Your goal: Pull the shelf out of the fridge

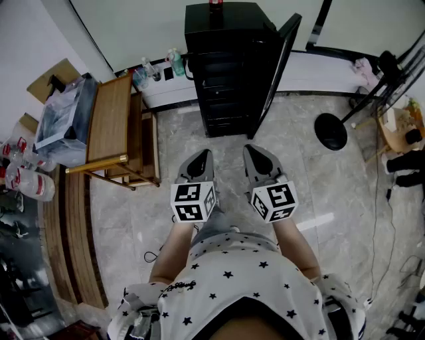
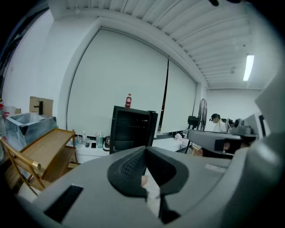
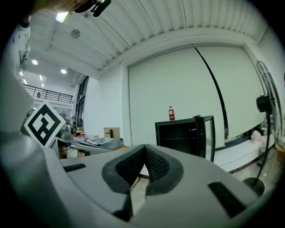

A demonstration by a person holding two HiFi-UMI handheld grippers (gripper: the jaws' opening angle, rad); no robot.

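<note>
A black fridge (image 1: 229,73) stands against the far wall with its door (image 1: 275,70) swung open to the right. Several shelves (image 1: 229,93) show as dark bars inside it. The fridge (image 2: 129,131) also appears ahead in the left gripper view, and the fridge (image 3: 182,136) in the right gripper view. My left gripper (image 1: 199,159) and right gripper (image 1: 255,154) are held side by side over the floor, well short of the fridge. Both are shut with their tips touching and nothing between them.
A red bottle (image 1: 215,5) stands on top of the fridge. A wooden folding rack (image 1: 116,133) is at the left, with a clear plastic bin (image 1: 63,119) beside it. A fan stand with a round black base (image 1: 330,131) is at the right. Bottles (image 1: 159,66) sit on a low white ledge.
</note>
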